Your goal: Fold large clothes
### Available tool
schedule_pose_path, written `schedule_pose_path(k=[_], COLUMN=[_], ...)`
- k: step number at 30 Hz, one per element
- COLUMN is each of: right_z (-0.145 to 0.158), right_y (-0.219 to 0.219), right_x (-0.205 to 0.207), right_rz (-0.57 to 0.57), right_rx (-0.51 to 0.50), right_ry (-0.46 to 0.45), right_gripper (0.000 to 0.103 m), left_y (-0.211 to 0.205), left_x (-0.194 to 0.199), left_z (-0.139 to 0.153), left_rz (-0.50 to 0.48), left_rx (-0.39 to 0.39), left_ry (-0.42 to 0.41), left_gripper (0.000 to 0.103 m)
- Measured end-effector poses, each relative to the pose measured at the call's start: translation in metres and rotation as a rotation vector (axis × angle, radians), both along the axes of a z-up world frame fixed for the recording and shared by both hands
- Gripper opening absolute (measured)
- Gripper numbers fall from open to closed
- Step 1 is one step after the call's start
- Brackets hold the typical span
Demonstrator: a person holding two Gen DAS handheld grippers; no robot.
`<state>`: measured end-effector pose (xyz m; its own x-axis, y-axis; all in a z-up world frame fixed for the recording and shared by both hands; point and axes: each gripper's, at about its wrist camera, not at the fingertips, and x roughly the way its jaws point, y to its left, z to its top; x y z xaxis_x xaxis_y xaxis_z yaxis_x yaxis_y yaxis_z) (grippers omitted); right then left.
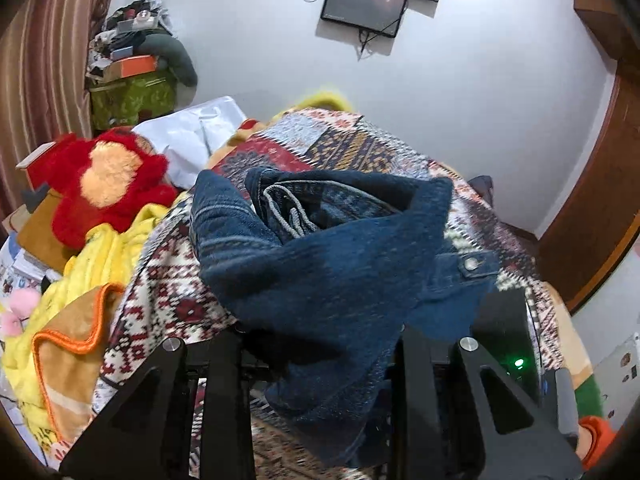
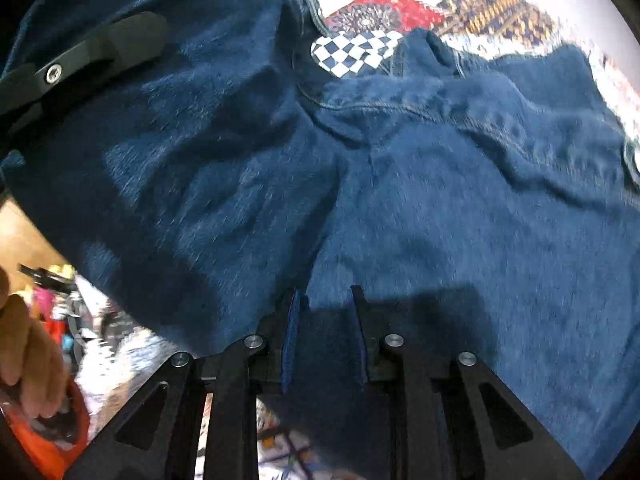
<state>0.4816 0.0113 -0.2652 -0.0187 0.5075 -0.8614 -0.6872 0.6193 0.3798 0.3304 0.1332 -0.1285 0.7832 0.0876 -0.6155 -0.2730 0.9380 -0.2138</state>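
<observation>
two views take in one denim jacket (image 1: 320, 248) lying bunched on the patterned bedspread (image 1: 340, 136), and each gives something the other lacks. only the left wrist view shows the room: one red plush toy (image 1: 108, 184) at middle left, one yellow blanket (image 1: 108, 256) under it, one white pillow (image 1: 192, 136), and two dark screens (image 1: 364, 4) on the wall at the top. only the right wrist view shows a checkered patch (image 2: 352, 54) near the collar and a person's hand (image 2: 32, 352) at lower left. the left gripper (image 1: 320, 360) has a fold of denim draped between its jaws, clenched on the cloth. the right gripper (image 2: 324, 320) pinches a hem at lower centre, jaws nearly together on the fabric. one metal button (image 1: 471, 265) shows at right of the jacket.
</observation>
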Motion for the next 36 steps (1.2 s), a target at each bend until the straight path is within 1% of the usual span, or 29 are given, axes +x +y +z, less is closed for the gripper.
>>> schedule_pose_path(k=[1,2,3,5,8,10,13,14,18,21,23,25,27,30,32,34,36], right_z=[0.004,0.008,0.013,0.023,0.037,0.045,0.056,0.056,0.068,0.076,0.079,0.082,0.087,0.091,0.092,0.094,0.096], right_y=[-0.012,-0.025,-0.039,-0.065,-0.113,-0.148,-0.198,-0.211,-0.268,-0.295,-0.305,-0.312,-0.322,-0.330,-0.334,-0.335,-0.333], right_x=[0.004,0.006,0.006,0.006,0.002,0.001,-0.003,0.000,-0.018,-0.030,-0.033,-0.039,-0.044,-0.051,-0.055,-0.056,-0.056], right_rz=[-0.027,-0.055,-0.082,-0.120,-0.189,-0.240,-0.338,-0.362,-0.467,-0.522,-0.547,-0.569,-0.582,-0.601,-0.605,-0.605,-0.601], right_rx=[0.018,0.027,0.026,0.020,-0.025,-0.033,-0.029,-0.035,-0.057,-0.039,-0.044,-0.056,-0.051,-0.044,-0.042,-0.042,-0.041], right_ry=[0.044,0.067,0.064,0.021,-0.071,-0.098,-0.093,-0.103,-0.163,-0.165,-0.176,-0.195,-0.197,-0.199,-0.201,-0.205,-0.209], right_gripper=[0.020,0.020,0.020,0.020,0.020,0.020,0.020,0.020,0.020,0.020,0.020,0.020,0.020,0.020,0.020,0.020,0.020], left_y=[-0.004,-0.011,-0.018,-0.032,-0.061,-0.084,-0.122,-0.136,-0.188,-0.229,-0.248,-0.266,-0.279,-0.284,-0.279,-0.277,-0.274], left_x=[0.001,0.004,0.006,0.010,0.018,0.024,0.039,0.045,0.051,0.047,0.043,0.040,0.038,0.036,0.034,0.030,0.027], left_z=[0.003,0.009,0.015,0.024,0.040,0.046,0.043,0.040,0.024,0.006,-0.006,-0.021,-0.038,-0.057,-0.058,-0.056,-0.054], left_rz=[-0.007,-0.016,-0.028,-0.054,-0.111,-0.160,-0.241,-0.270,-0.388,-0.472,-0.526,-0.586,-0.623,-0.649,-0.645,-0.636,-0.618], left_rx=[0.004,0.013,0.022,0.036,0.072,0.100,0.150,0.163,0.211,0.288,0.307,0.327,0.364,0.385,0.381,0.374,0.385], left_ry=[-0.004,-0.010,-0.018,-0.037,-0.069,-0.084,-0.071,-0.058,-0.019,0.003,0.028,0.073,0.127,0.199,0.218,0.231,0.248], left_gripper=[0.027,0.027,0.027,0.027,0.027,0.027,0.027,0.027,0.027,0.027,0.027,0.027,0.028,0.031,0.036,0.038,0.040])
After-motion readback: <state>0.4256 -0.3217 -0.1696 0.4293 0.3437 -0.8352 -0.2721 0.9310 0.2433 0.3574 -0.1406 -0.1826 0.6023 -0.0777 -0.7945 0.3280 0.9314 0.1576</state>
